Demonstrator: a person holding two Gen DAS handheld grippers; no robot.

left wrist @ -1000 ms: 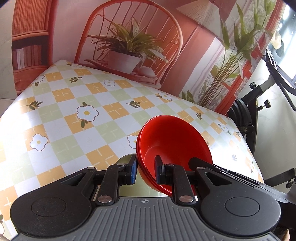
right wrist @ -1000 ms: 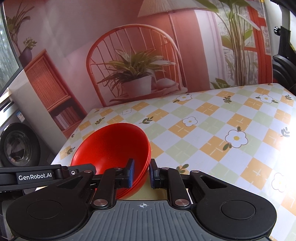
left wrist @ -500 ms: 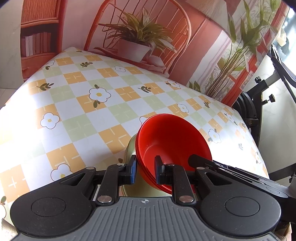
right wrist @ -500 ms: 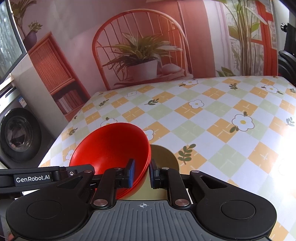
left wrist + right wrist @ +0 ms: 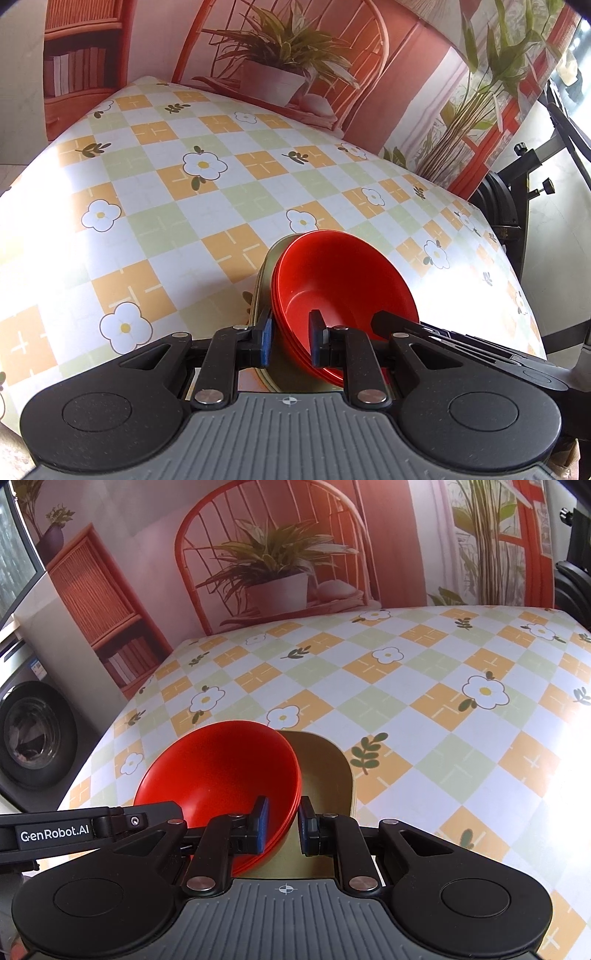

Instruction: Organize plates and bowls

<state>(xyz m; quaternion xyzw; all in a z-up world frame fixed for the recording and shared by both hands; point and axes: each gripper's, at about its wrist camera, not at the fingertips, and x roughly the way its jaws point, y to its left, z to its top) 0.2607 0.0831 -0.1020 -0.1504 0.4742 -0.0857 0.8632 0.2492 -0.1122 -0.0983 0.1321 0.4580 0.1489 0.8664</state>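
A stack of nested red bowls point(image 5: 343, 280) rests tilted over olive plates point(image 5: 263, 284), just above the flowered tablecloth. My left gripper point(image 5: 291, 341) is shut on the stack's near rim, one pad inside and one outside. In the right wrist view the same red bowls point(image 5: 221, 768) lie left of the olive plates point(image 5: 327, 775), and my right gripper point(image 5: 283, 823) is shut on the opposite rim. Each gripper's body shows in the other's view. The plates' near part is hidden under the grippers, so I cannot tell if they touch the table.
The checked tablecloth point(image 5: 177, 229) stretches ahead to a printed backdrop of a chair and plant point(image 5: 273, 565). A washing machine point(image 5: 29, 734) stands past the table's left edge, and black exercise equipment point(image 5: 513, 206) past the right edge.
Both grippers keep their hold on the bowls. The views have tipped and shifted, so more tablecloth shows ahead and more of the olive plates shows beside the bowls.
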